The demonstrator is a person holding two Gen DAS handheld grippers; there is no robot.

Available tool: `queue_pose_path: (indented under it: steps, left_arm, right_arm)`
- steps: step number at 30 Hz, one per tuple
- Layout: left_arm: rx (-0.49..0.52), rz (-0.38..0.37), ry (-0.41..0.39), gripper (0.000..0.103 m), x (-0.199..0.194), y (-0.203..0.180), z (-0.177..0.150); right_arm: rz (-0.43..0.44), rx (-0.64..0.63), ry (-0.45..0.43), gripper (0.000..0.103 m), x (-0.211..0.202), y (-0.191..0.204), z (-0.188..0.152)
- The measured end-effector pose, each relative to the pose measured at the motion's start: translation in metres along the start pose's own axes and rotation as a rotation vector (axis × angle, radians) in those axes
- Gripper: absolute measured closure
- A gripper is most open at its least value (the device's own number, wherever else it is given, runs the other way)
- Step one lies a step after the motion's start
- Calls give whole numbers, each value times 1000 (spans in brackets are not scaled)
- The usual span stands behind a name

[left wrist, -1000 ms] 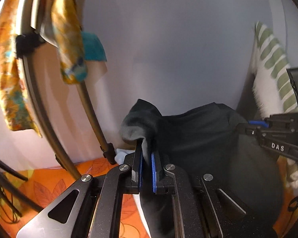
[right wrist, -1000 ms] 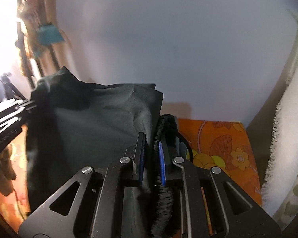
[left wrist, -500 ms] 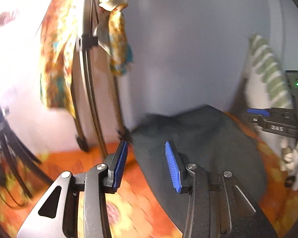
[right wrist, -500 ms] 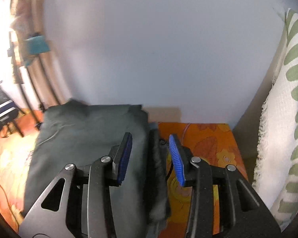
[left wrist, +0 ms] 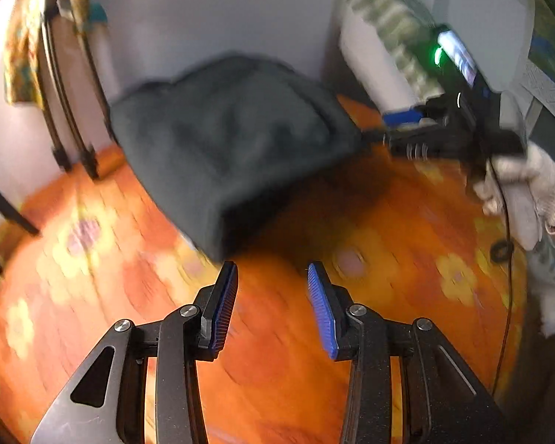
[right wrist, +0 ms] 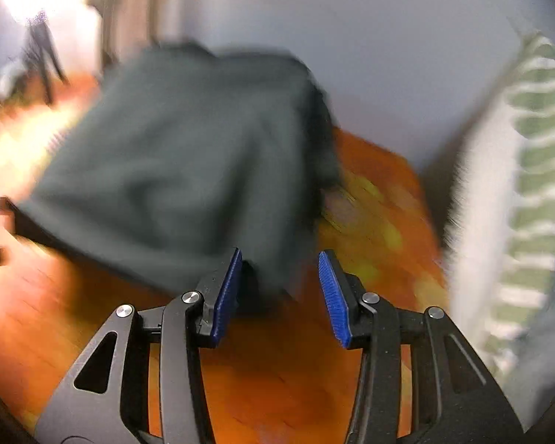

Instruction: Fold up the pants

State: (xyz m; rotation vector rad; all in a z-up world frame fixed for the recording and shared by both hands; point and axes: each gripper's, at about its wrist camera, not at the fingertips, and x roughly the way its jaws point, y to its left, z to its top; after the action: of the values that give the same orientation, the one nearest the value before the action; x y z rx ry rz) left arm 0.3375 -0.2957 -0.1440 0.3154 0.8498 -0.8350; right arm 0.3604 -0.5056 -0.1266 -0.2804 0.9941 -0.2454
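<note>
The dark pants lie folded into a thick, roughly square bundle on the orange flowered sheet of the bed, towards its far edge, where the pale wall rises behind them. In the left wrist view the near corner of the bundle stops just short of the left claw, which hangs over bare sheet with its blue pads parted and nothing between them; it is released.

In the right wrist view the right claw is opening, its blue pads apart. The near corner of the pants reaches down to the gap between them and lies just beside the left pad, but neither pad presses on the cloth, so this claw is released too. From the left wrist view the right claw shows at the right edge of the bundle, carried by a hand in a white knitted glove, a green light glowing on top of the tool.

A white cushion with green stripes stands at the bed's right side, against the wall. At the far left a dark frame stands with a patterned orange cloth draped on it. Both views are blurred.
</note>
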Motion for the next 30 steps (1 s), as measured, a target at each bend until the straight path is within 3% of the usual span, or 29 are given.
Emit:
queue_pose_path:
  steps: [3,4,5,15,17,19,20,22,25,30]
  left_arm:
    - [-43,25,-56,65,-23,0,-9]
    - [-55,46,-71,65,-29,4,-9]
    - [-68,64,-86,65,-33,9,-9]
    - [-60,127,-60,65,6,30,1]
    - [-83,130,-74,65,15,34,5]
    - [-98,122,-81,73,21,36,8]
    - [-109,111,-86,93,22,36,9]
    - [-91,138,-110,93,20,29,8]
    - [-14,164,-114,95,21,16,3]
    - [53,186,-52,96,28,10,-13]
  right_arm:
    - [194,252,-9,58,-19,-30,-21]
    - [286,326,-21,51,-26,-35,-27]
    - [320,357,-28,47,-29,-36,-29]
    - [422,632,38,44,15,-44,-18]
    - [474,658,56,57,23,-44,-15]
    - [512,668,74,91,25,-40,-11]
    - [523,662,71,94,23,-39,-9]
    - [499,606,29,98,8,-36,-1]
    - [395,508,-35,99,-9,-39,9]
    - [349,507,24,98,10,-40,1]
